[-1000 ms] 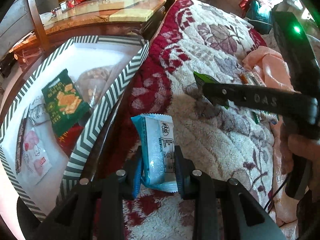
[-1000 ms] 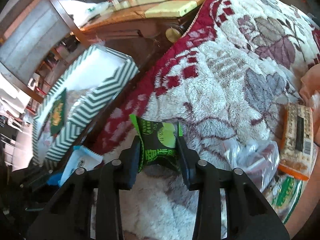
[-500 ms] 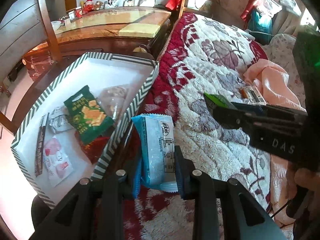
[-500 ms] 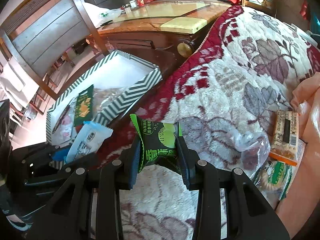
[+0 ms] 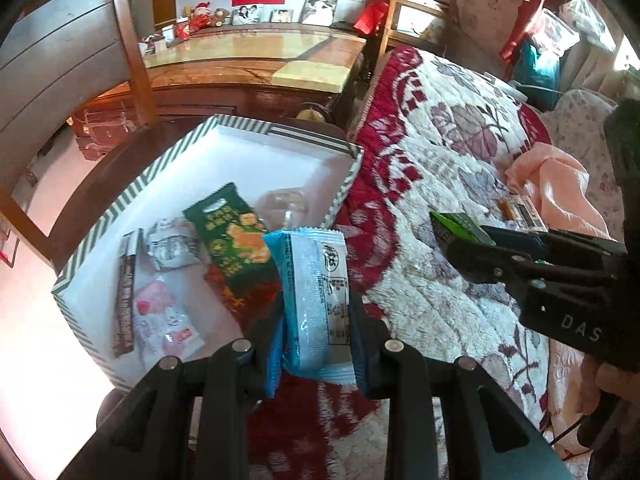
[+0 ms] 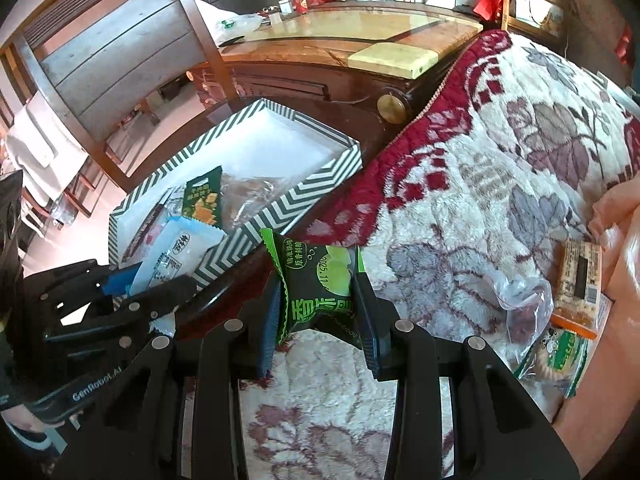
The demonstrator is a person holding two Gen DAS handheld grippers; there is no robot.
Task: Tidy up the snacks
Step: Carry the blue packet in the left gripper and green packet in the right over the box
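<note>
My left gripper (image 5: 316, 320) is shut on a light blue snack packet (image 5: 314, 280), held upright over the near corner of a green-and-white striped box (image 5: 280, 132). The box holds a dark green cracker bag (image 5: 232, 236), a pink-and-white packet (image 5: 160, 320), a dark bar (image 5: 126, 292) and a clear bag (image 5: 284, 208). My right gripper (image 6: 318, 304) is shut on a black-and-green snack packet (image 6: 316, 280), above the blanket's edge just right of the striped box (image 6: 248, 236). In the left wrist view the right gripper (image 5: 460, 240) comes in from the right, above the blanket.
A red-and-cream floral blanket (image 6: 480, 184) covers the bed. On it at the right lie a clear bag (image 6: 524, 308), an orange-ended packet (image 6: 580, 276) and a green-and-white packet (image 6: 560, 352) beside a pink cloth (image 5: 556, 184). A wooden cabinet (image 6: 340, 40) and a chair back (image 5: 128, 48) stand behind the box.
Both grippers have risen and drawn back with their packets still held. The striped box now shows whole, and the blue packet has come over its near corner.
</note>
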